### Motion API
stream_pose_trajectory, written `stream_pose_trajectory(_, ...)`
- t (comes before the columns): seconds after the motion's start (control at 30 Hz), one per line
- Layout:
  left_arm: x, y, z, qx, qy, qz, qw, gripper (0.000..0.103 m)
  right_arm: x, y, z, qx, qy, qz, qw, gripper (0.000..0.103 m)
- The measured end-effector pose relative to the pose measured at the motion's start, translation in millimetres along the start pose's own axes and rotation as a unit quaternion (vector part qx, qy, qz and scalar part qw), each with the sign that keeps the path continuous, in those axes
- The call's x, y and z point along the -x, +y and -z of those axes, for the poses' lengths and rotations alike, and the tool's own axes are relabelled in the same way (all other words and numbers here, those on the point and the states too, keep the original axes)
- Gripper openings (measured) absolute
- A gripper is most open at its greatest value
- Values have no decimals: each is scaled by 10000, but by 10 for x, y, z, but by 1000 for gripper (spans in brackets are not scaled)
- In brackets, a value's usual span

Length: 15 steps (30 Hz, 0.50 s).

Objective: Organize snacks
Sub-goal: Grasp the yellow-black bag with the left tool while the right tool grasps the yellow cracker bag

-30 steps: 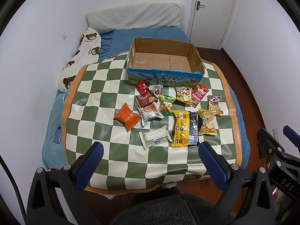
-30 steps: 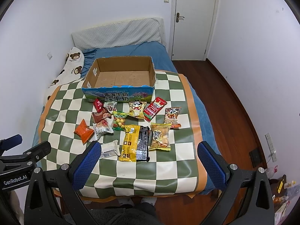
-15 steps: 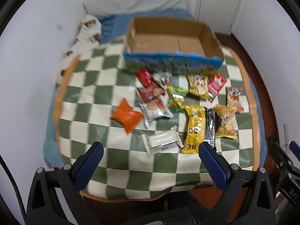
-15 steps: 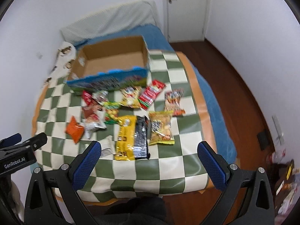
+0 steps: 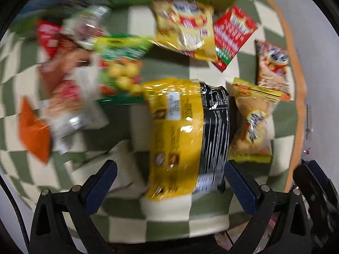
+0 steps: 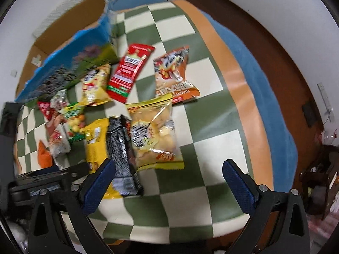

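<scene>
Plainly, little print could be read: the orange puffed-snack bag point(image 6: 174, 78) showed "YIANWU" (partly blurred), and the rest was smeared. From left lay the orange packet point(image 5: 34, 131), the yellow-and-black pack point(image 5: 186, 135) and the clear bread bag point(image 6: 153, 134), all on the checkered cloth point(image 6: 190, 114). The left gripper point(image 5: 170, 187) gaped wide around the yellow-and-black pack; the right gripper point(image 6: 168, 187) gaped wide, empty.
</scene>
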<state>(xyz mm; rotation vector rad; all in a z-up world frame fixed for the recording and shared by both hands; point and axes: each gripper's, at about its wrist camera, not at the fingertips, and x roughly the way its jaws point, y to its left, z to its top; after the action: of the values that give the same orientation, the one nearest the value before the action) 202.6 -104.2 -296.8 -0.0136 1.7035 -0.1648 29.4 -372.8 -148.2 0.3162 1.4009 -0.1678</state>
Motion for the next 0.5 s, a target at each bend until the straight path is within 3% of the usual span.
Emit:
stream_pose_trajectory(0.17, -420, -196, -184, -100, 350, 31, 9993, 102, -252, -141, -84, -77, 224, -76, 9997, 100)
stream_pose_trajectory(0.33, -509, -210, -200, -26, 172, 11, 9998, 86, -391, -185, -133, -95, 367, -214, 9991, 100)
stream_pose_trajectory(0.5, -393, -30, -54, 119, 22, -20, 9999, 84, -510, -73, -164, -19, 490, -378, 9981, 100)
